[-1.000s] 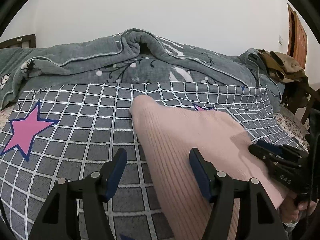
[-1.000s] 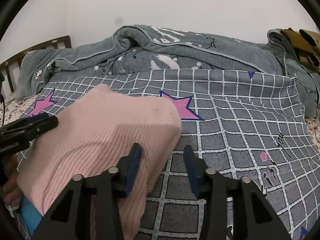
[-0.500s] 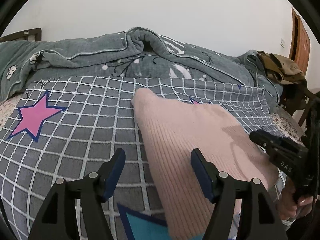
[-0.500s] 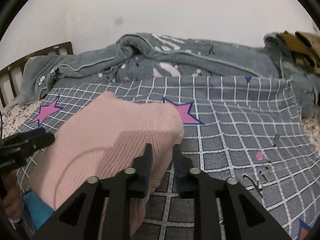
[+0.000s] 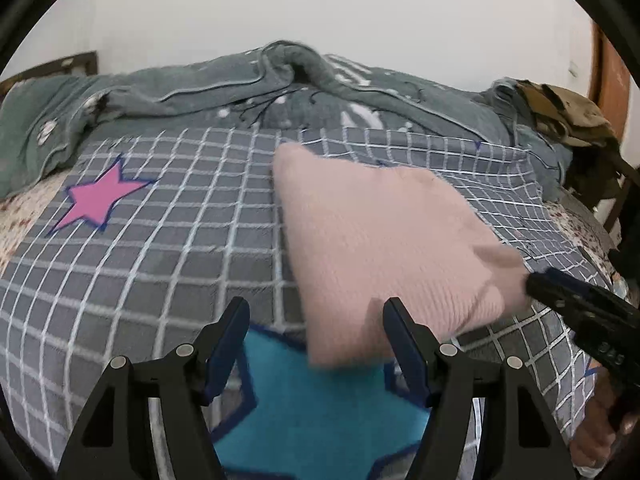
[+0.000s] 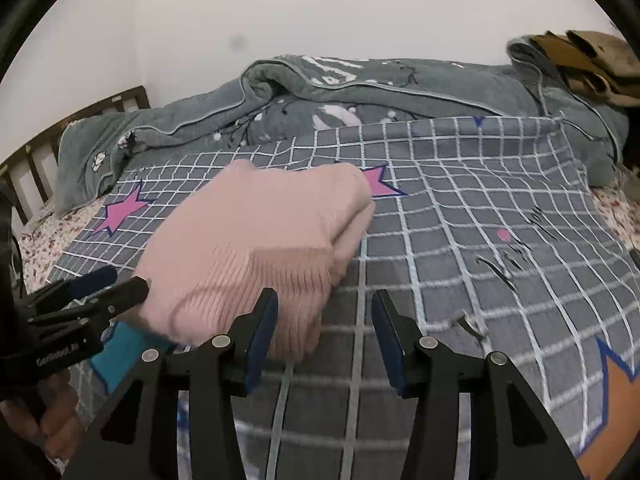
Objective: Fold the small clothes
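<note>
1. My left gripper (image 5: 316, 344): jaws spread, empty, near the garment's front corner.
2. My right gripper (image 6: 324, 336): jaws opening, nothing between them; the knit lies just beside the left jaw.
3. Pink knit garment (image 5: 384, 240): folded, on the checked bedspread (image 5: 168, 248).
4. Handling, judged: soft, light, limp; best pinched at a folded edge or corner.

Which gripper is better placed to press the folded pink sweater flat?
Probably the left gripper: open, nothing between its fingers, the pink sweater straight ahead. The right gripper, opening, points mostly past the sweater's edge.
</note>
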### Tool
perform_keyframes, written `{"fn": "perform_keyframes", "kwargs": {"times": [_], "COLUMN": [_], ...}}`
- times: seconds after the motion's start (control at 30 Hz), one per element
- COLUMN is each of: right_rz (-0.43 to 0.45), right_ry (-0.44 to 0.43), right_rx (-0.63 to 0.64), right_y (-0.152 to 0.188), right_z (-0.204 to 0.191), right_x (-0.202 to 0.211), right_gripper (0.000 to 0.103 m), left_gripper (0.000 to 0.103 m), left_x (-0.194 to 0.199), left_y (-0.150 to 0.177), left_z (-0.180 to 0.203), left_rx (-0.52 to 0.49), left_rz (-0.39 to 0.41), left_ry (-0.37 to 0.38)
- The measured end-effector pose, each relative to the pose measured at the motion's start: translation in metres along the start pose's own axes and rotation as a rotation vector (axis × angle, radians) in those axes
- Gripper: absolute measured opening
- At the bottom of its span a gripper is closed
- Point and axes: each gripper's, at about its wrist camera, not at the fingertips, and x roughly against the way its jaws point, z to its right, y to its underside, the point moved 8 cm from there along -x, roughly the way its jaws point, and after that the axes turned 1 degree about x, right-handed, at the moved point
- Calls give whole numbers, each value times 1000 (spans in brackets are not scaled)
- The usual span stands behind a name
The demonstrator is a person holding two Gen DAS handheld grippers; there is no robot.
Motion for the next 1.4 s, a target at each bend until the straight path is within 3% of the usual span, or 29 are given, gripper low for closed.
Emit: {"fn": "perform_keyframes", "kwargs": {"times": [0.2, 0.4, 0.57, 0.63, 0.93, 1.4], "right_rz": [20, 19, 75, 97, 92, 76], "right_ry": [30, 31, 43, 87, 102, 93], "right_rx": [-5, 5, 3, 7, 36, 41], "right_y": [-4, -5, -7, -9, -3, 7], "right_z": [1, -4, -7, -5, -15, -22], "right_x": [55, 108, 149, 165, 199, 203], "right_gripper": [48, 55, 93, 102, 102, 102], "left_gripper": [67, 78, 84, 87, 92, 92], "left_x": [48, 106, 148, 161, 195, 198], "left_y": [-5, -12, -13, -12, -9, -5], "left_z": [-7, 1, 5, 9, 25, 21], "left_rx": [34, 18, 37, 15, -31, -15], "left_rz": [31, 73, 96, 98, 120, 115], "left_ry": [-101, -151, -140, -154, -167, -161]}}
